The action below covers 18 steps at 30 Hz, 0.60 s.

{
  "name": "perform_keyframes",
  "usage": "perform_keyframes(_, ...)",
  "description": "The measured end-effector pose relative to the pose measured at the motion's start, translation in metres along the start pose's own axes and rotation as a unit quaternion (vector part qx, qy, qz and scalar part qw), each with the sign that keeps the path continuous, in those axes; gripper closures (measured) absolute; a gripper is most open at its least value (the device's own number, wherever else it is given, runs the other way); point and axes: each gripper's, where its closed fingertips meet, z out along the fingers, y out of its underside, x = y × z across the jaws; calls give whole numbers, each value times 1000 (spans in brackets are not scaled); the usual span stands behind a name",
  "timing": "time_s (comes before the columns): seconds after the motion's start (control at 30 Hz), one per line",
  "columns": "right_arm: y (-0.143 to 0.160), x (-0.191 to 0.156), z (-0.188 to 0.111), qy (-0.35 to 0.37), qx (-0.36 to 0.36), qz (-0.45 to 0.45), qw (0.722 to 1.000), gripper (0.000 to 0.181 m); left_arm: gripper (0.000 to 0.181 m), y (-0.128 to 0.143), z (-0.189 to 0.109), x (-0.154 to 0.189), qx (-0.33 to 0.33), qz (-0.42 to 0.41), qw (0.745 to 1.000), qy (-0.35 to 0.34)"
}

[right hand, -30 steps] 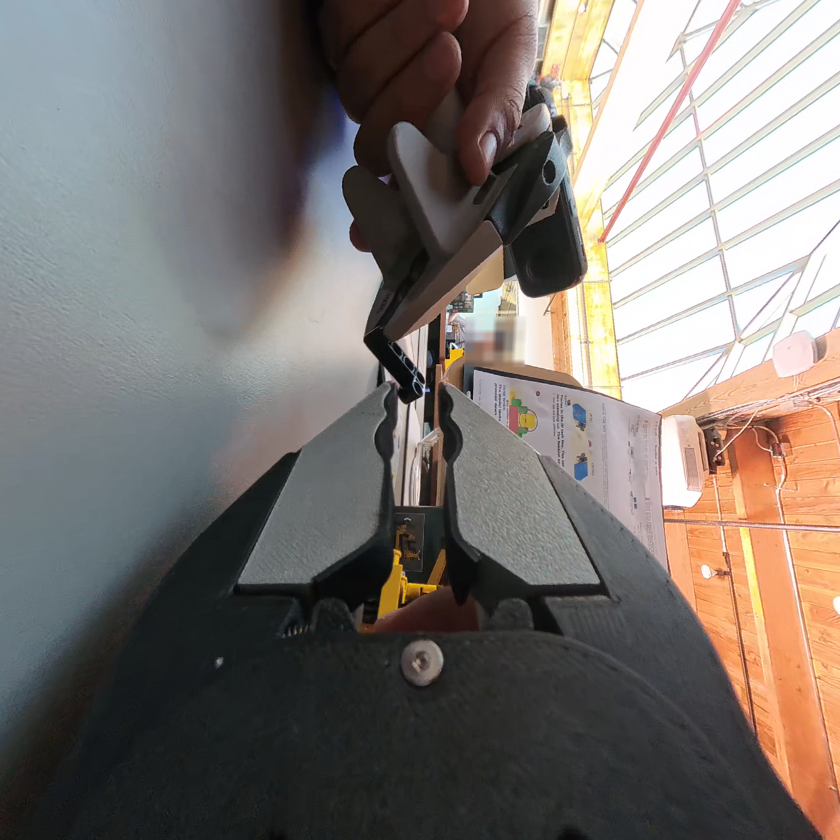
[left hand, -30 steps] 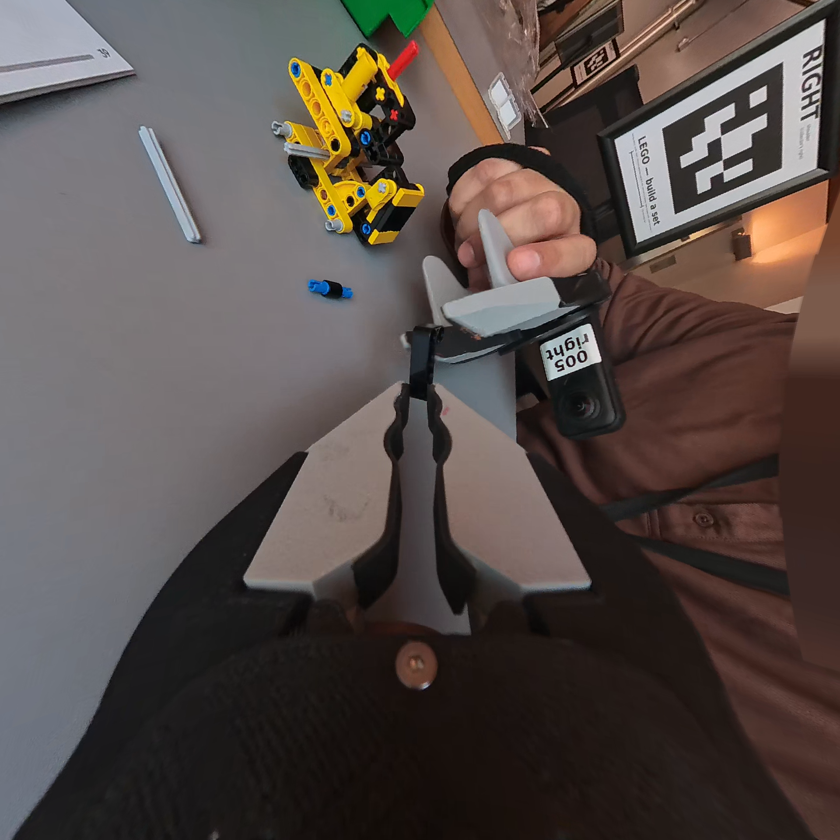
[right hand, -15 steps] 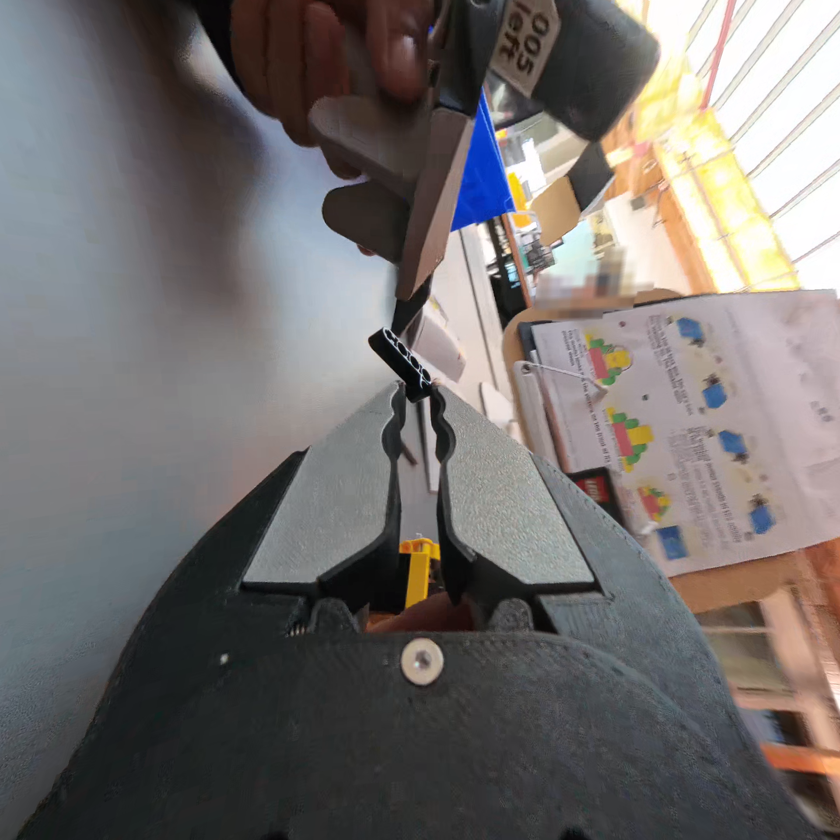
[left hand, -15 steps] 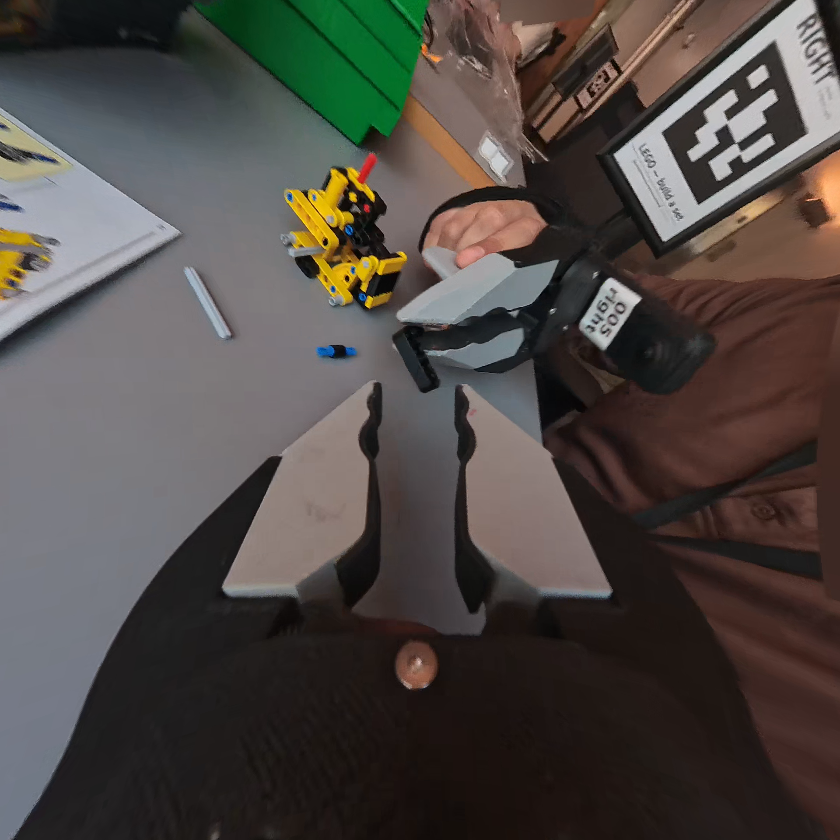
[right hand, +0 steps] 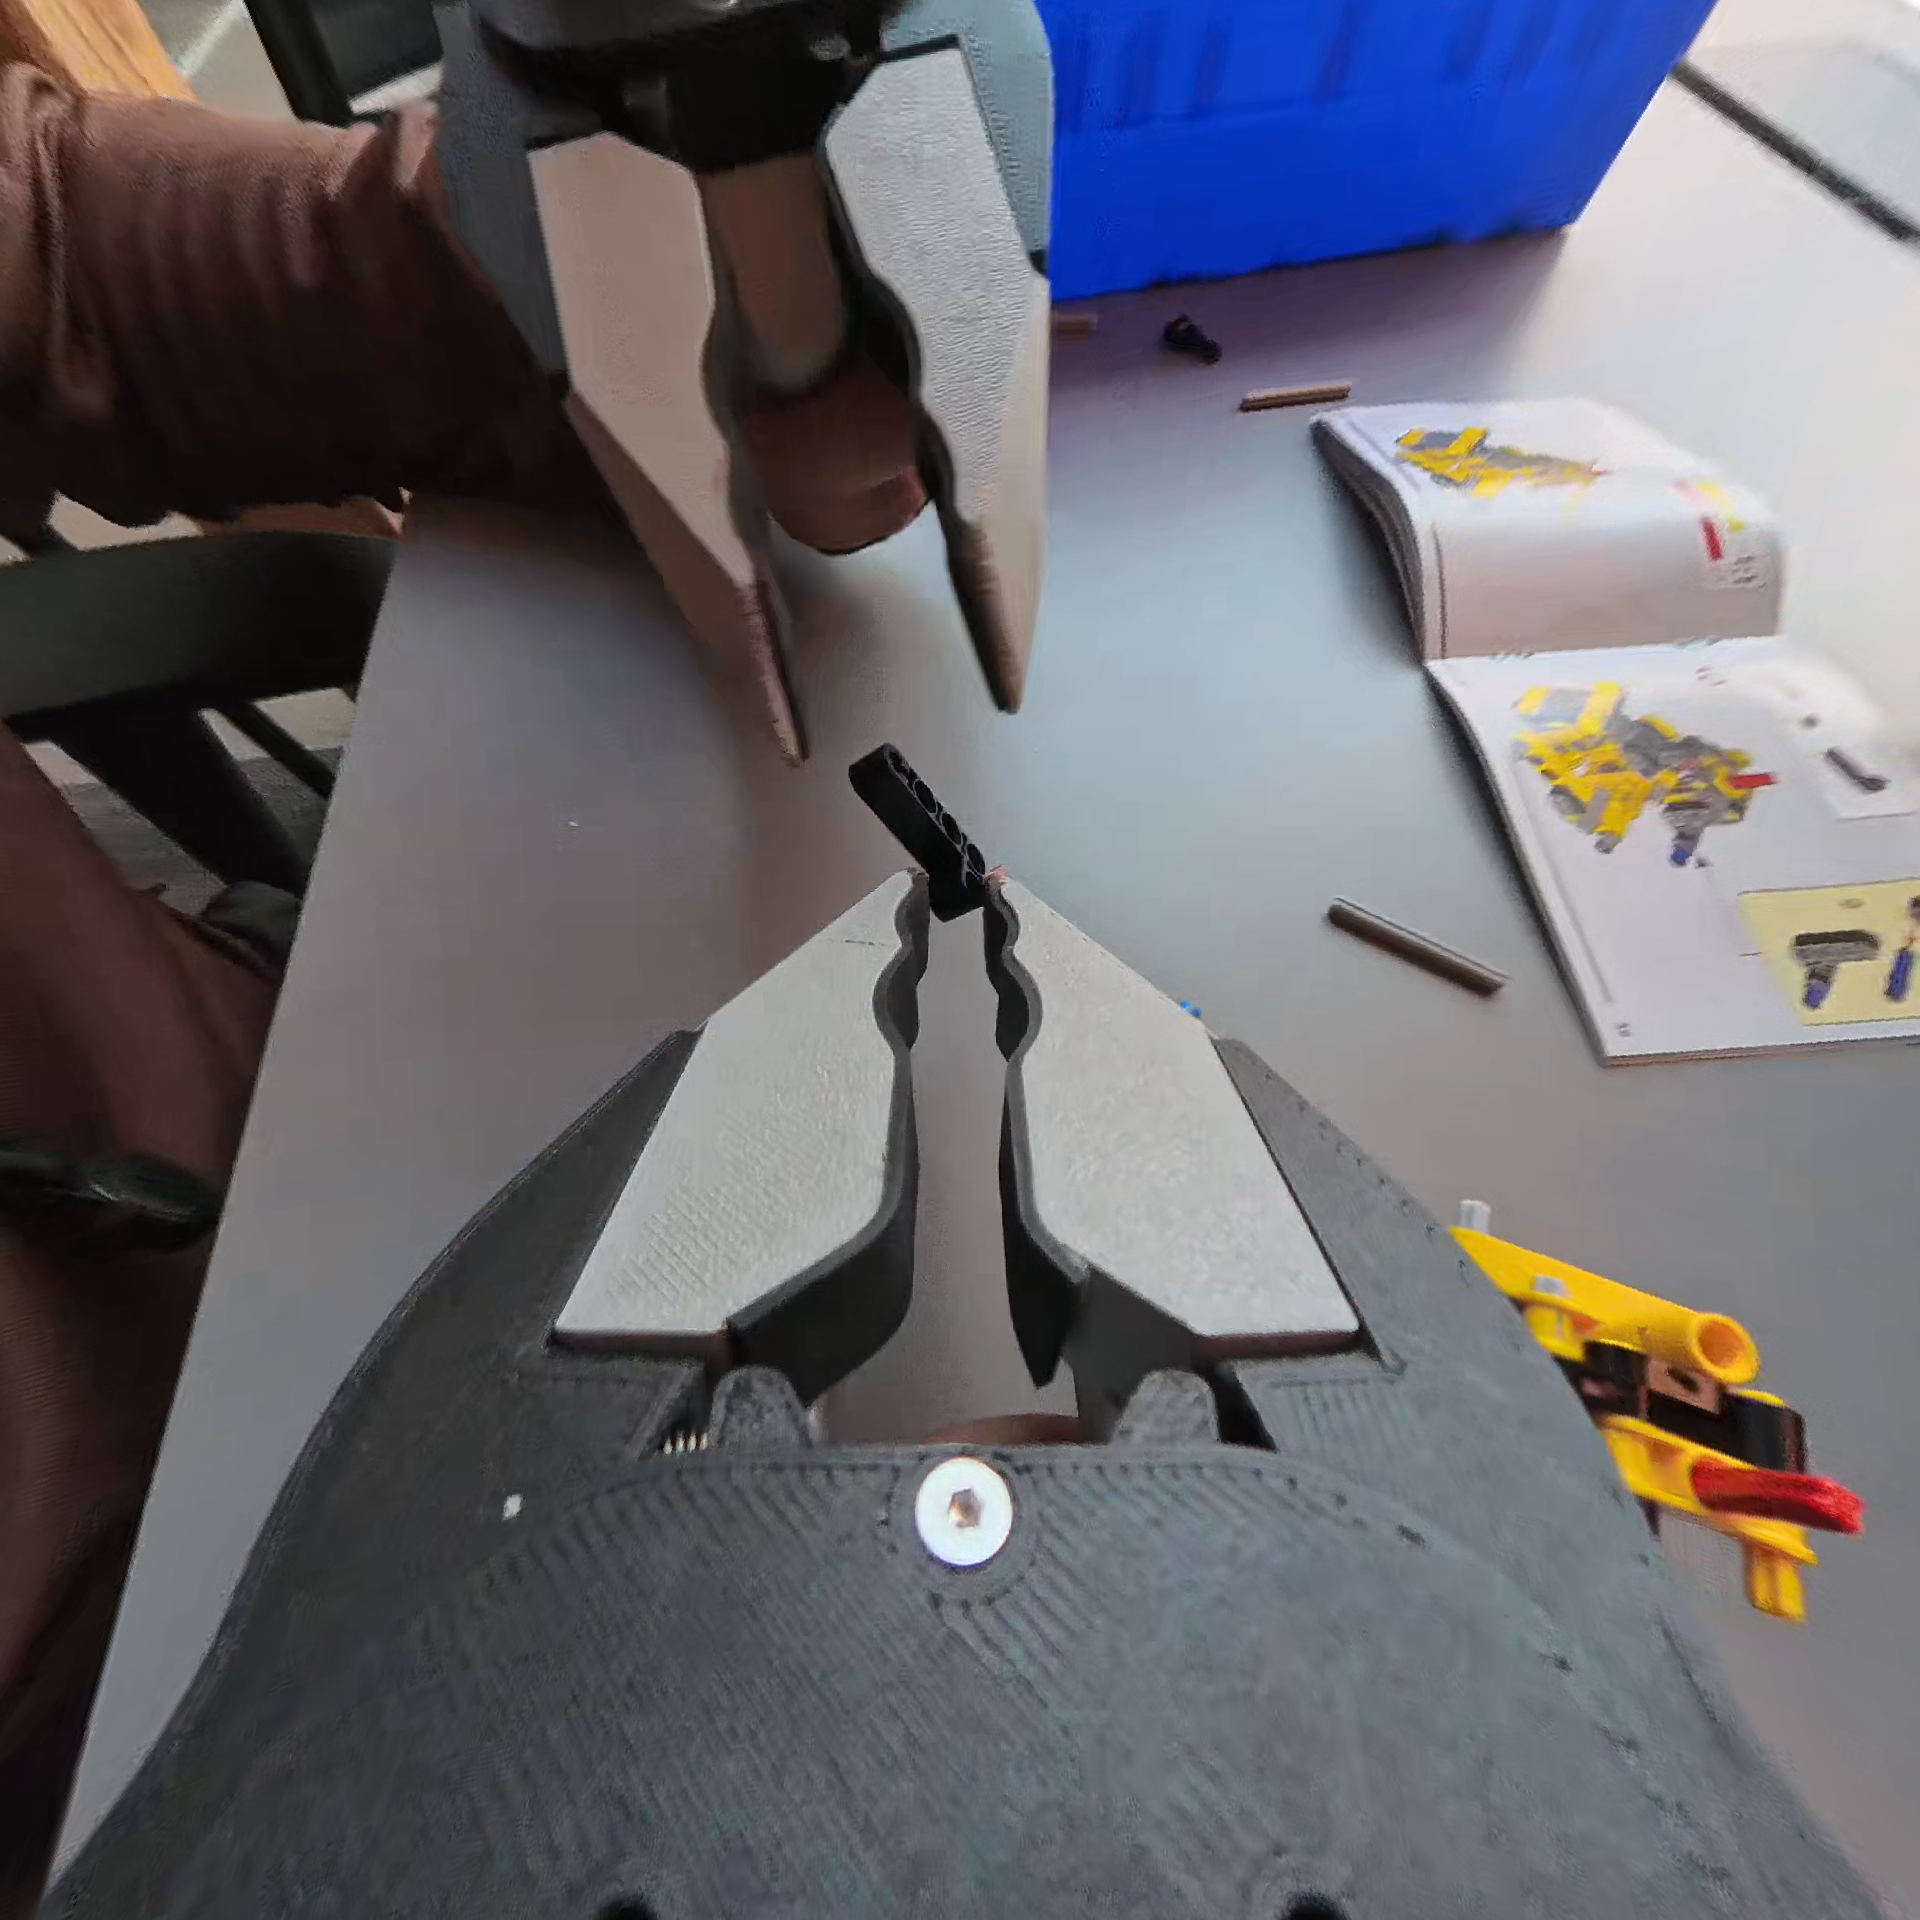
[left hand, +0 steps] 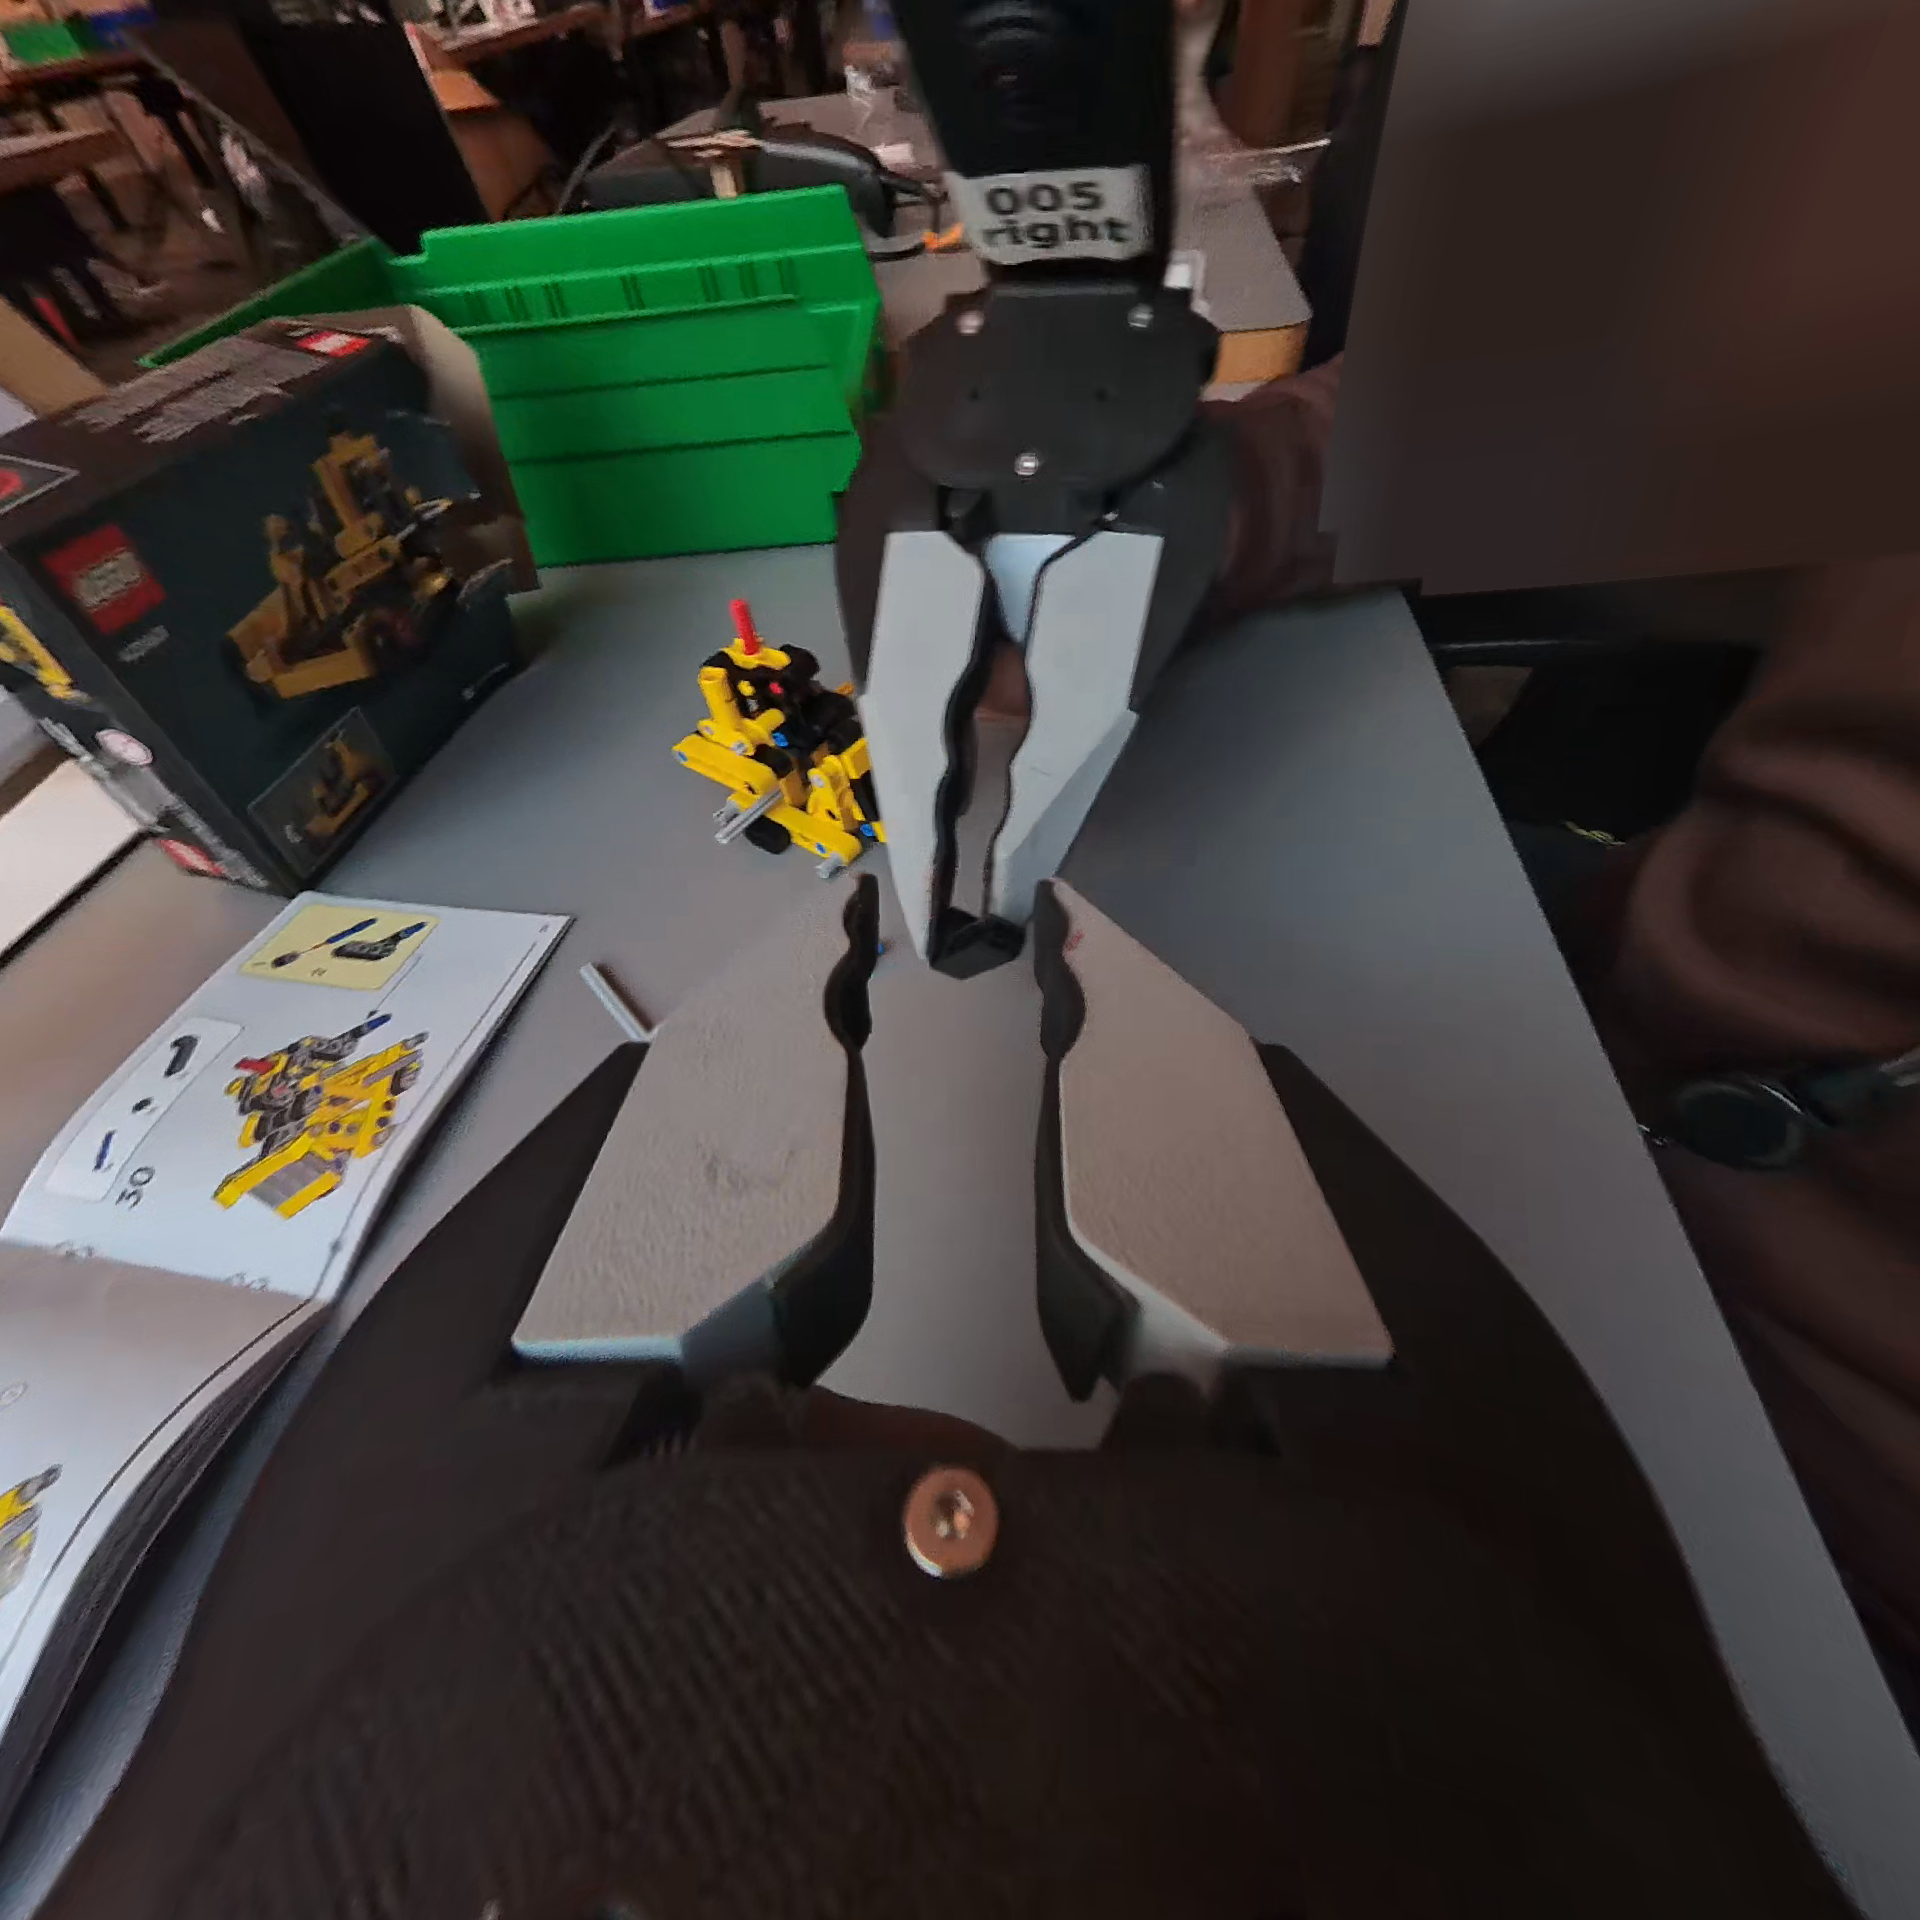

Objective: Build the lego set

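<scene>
**Two grippers meet tip to tip over the grey table**

The right gripper pinches one end of a short black beam between its very tips; the piece, with a row of round holes, sticks out past the fingers and tilts up to the left. Facing it from the far side, the left gripper hangs with its jaws spread apart, nothing between them, its tips just beyond the free end of the beam — close, but not touching.

From the left wrist view the same meeting shows the other way round: the left gripper is released and wide, and the right gripper comes down from the far side, clenched on the black beam, which sits between the left one's tips.

On the table, just left of the right gripper, stands the half-built yellow and black model with a red pin sticking up. Nearer and further left lies the open instruction booklet, and a thin grey axle rests just beside its right edge. The set's dark box stands at the far left, with a green bin behind it — a blue bin shows in the right wrist view.
</scene>
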Motion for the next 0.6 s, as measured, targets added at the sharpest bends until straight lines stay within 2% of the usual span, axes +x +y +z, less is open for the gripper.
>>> perform_keyframes(0.17,4,-4,0,-54,-4,79,995,174,154,7,6,9,-18,6,1000,18)
perform_keyframes(0.3,3,-8,-1,-83,1,114,990,174,166,10,10,11,-25,7,999,22)
perform_keyframes(0.37,4,-8,0,-85,-5,119,989,174,174,13,12,10,-33,7,999,16)
perform_keyframes(0.5,5,-6,0,-78,-6,119,990,174,175,14,13,7,-40,-10,999,15)
perform_keyframes(0.6,10,7,-2,-38,-15,101,994,173,175,21,12,-8,-62,-61,996,-9)
